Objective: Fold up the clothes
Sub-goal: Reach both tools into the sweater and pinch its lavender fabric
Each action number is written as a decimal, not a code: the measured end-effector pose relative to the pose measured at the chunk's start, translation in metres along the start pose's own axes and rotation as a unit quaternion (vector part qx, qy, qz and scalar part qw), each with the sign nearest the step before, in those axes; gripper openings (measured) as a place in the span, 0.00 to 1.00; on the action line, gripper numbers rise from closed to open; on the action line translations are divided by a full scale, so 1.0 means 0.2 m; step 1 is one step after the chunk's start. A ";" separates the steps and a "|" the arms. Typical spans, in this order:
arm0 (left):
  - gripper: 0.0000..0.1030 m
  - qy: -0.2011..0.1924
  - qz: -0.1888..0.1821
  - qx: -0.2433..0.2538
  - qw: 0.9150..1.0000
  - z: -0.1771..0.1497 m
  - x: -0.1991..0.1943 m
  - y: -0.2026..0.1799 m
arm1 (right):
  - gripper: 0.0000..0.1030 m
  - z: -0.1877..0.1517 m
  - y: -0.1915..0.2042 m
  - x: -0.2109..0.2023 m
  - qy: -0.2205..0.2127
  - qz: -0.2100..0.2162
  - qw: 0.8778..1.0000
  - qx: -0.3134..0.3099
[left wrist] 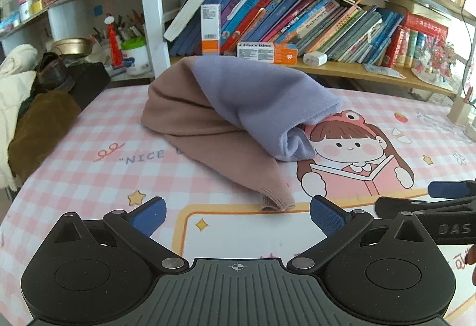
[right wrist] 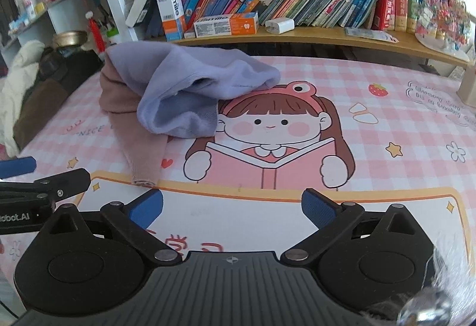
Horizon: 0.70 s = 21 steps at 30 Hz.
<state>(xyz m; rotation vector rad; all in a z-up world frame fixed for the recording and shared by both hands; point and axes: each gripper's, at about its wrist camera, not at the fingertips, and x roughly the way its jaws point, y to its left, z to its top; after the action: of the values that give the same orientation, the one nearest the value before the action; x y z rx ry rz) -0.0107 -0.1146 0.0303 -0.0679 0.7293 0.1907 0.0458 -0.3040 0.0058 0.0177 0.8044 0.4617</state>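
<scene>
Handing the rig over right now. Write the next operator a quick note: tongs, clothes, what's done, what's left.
Left tongs: open, empty, low over the desk mat, pointed at the pink sleeve cuff.
Right tongs: open, empty, just beside the left ones, near the mat's front edge.
Clothes: pink-brown garment in a heap at the mat's back left, lavender garment draped over it, one pink sleeve trailing toward the tongs.
Done: no neat fold visible.
Left: separate the two, spread flat, fold each.
</scene>
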 end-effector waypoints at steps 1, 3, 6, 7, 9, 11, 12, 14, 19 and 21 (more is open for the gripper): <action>1.00 0.003 0.003 -0.002 1.000 -0.01 0.00 -0.02 | 0.98 0.00 -0.03 -0.01 -0.005 0.008 1.000 0.004; 1.00 0.008 0.009 -0.005 1.000 -0.02 0.01 -0.05 | 0.98 -0.01 -0.08 -0.04 -0.018 0.021 1.000 0.016; 1.00 0.013 0.022 0.005 1.000 -0.04 0.01 -0.11 | 0.99 -0.03 -0.17 -0.08 -0.033 0.037 0.998 0.044; 1.00 0.013 0.028 0.010 0.999 -0.05 0.01 -0.13 | 0.99 -0.03 -0.20 -0.08 -0.036 0.039 0.997 0.056; 1.00 0.013 0.038 0.020 0.999 -0.05 0.02 -0.17 | 0.99 -0.03 -0.24 -0.09 -0.039 0.043 0.996 0.073; 1.00 0.011 0.048 0.028 0.998 -0.06 0.04 -0.19 | 0.99 -0.03 -0.28 -0.10 -0.041 0.047 0.994 0.089; 1.00 0.011 0.053 0.030 0.998 -0.05 0.05 -0.21 | 0.99 -0.03 -0.29 -0.11 -0.044 0.050 0.993 0.094; 1.00 0.006 0.055 0.032 0.998 -0.03 0.08 -0.22 | 0.99 -0.02 -0.31 -0.12 -0.050 0.055 0.993 0.095; 1.00 -0.020 0.070 0.054 0.996 0.10 0.20 -0.27 | 0.99 -0.01 -0.38 -0.14 -0.050 0.086 0.988 0.119; 1.00 -0.022 0.088 0.065 0.994 0.17 0.27 -0.29 | 0.99 0.00 -0.40 -0.14 -0.051 0.104 0.984 0.134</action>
<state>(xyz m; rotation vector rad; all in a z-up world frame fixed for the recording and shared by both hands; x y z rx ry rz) 0.0614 -0.1588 0.0189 0.1243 0.7019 0.3110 0.0606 -0.3883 0.0107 0.3765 0.7619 0.5422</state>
